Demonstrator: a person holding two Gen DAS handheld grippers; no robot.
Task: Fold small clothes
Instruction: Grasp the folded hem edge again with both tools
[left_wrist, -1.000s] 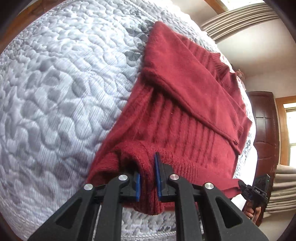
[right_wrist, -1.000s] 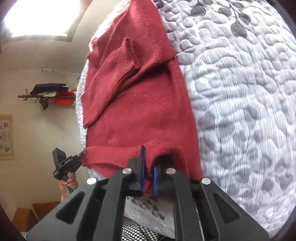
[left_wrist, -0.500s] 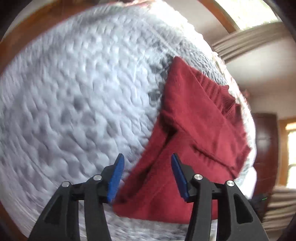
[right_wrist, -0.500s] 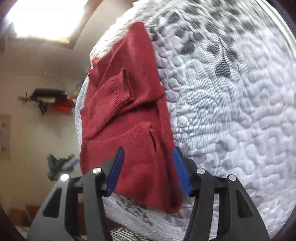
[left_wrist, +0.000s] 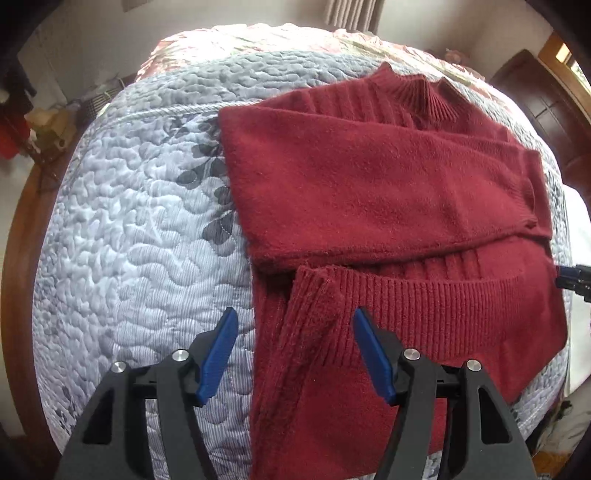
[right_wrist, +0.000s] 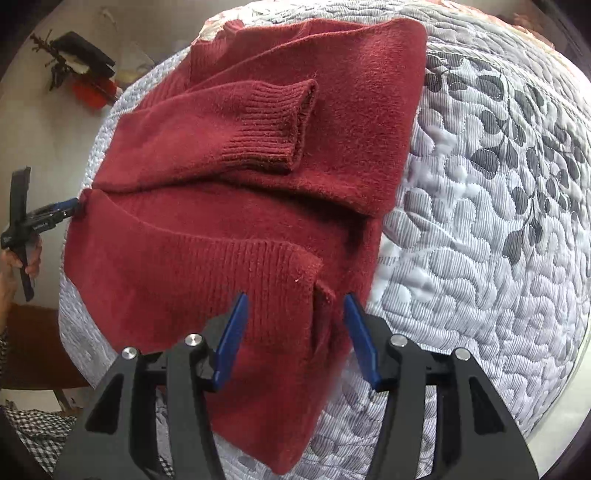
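Both tools released since a second ago: left tool (left_wrist: 291, 354) and right tool (right_wrist: 295, 338) spread wide, empty, above sweater (left_wrist: 369, 192). Ribbed hem (left_wrist: 424, 302) lies folded up on bed (left_wrist: 147, 221); fold step judged complete.

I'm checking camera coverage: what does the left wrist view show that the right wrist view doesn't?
Only the left wrist view shows the sweater's ribbed collar and a dark wooden door. Only the right wrist view shows the ribbed sleeve cuff folded across the chest and the person's hand. Both show the red sweater on the quilted bedspread, with that view's own gripper open.
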